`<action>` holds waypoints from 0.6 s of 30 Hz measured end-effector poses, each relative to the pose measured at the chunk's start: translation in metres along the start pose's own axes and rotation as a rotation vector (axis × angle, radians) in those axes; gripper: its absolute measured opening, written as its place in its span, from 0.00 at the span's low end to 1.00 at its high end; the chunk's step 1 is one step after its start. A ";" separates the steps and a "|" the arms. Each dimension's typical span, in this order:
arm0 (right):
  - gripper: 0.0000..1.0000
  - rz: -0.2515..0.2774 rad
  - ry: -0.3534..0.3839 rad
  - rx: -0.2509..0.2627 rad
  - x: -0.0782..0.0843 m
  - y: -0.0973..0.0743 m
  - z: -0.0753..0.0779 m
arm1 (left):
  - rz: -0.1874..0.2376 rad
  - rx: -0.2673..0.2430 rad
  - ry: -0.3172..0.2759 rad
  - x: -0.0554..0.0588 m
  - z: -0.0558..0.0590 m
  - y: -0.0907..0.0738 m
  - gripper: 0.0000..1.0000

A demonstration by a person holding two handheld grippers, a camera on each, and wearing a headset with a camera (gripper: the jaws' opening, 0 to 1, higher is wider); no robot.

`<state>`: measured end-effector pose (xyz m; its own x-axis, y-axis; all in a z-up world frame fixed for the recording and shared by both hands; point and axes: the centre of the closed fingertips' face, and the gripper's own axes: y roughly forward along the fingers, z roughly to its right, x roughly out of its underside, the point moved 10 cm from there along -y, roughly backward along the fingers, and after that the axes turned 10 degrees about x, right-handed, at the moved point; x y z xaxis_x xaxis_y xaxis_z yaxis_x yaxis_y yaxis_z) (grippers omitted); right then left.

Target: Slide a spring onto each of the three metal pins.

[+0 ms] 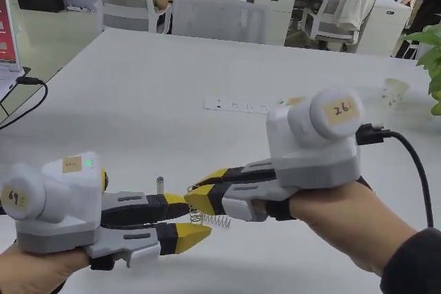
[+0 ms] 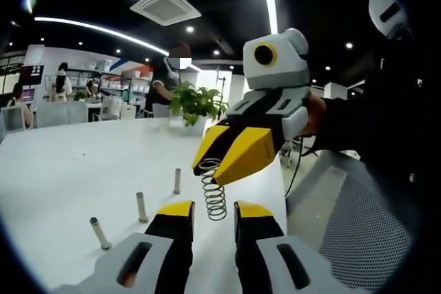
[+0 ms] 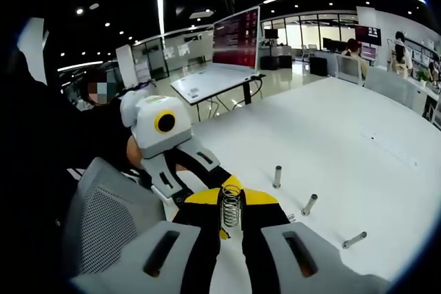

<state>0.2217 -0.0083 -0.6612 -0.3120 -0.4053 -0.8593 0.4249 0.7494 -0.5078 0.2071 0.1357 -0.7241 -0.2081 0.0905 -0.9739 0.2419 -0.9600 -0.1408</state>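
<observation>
Spring (image 2: 213, 194) is pinched by the right gripper (image 3: 231, 201) btwn its yellow tips, in the air over the tabletop (image 2: 69, 163). In the left gripper view the coil hangs down from those tips, top end hidden inside them. In the right gripper view it stands up btwn the jaws w/ its lower turns covered.

The left gripper (image 2: 215, 213) is spread, tips apart, w/ the spring's free end just ahead of the gap. Can't tell if it touches either tip. In the head view the two grippers meet nose to nose. The spring lies under the right gripper's tip and btwn the left gripper's jaws, blurred.

Three pins (image 2: 141, 206) stand upright in a row on the tabletop, left of the spring in the left gripper view, all bare and apart from it. Head view: one pin just past the left gripper's upper jaw; the grippers cover the tabletop beside it.

In the right gripper view the left gripper's tips are hidden behind the right gripper's jaws. The pin nearest the rim looks tilted there; lens bend or real, can't tell. A cable (image 1: 412, 160) runs from the right gripper, cut off at the frame edge.
</observation>
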 end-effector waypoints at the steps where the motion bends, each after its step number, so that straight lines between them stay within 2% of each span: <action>1: 0.08 0.000 0.005 -0.004 0.000 0.000 -0.001 | 0.001 -0.001 -0.001 0.000 0.000 0.000 0.14; 8: 0.08 -0.002 0.014 -0.006 0.004 0.001 -0.001 | -0.020 0.009 0.017 0.003 0.002 0.004 0.04; 11: 0.08 -0.009 0.008 -0.004 0.005 0.000 0.000 | -0.033 0.010 0.023 0.004 0.002 0.004 0.03; 16: 0.08 -0.041 0.001 -0.016 0.009 0.000 0.000 | -0.081 0.016 0.061 0.006 0.004 0.006 0.03; 18: 0.08 -0.077 -0.021 -0.029 0.011 -0.001 0.000 | -0.116 0.022 0.085 0.008 0.006 0.008 0.02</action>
<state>0.2180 -0.0137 -0.6701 -0.3251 -0.4732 -0.8188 0.3750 0.7303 -0.5710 0.2021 0.1274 -0.7317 -0.1518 0.2225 -0.9630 0.1997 -0.9473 -0.2504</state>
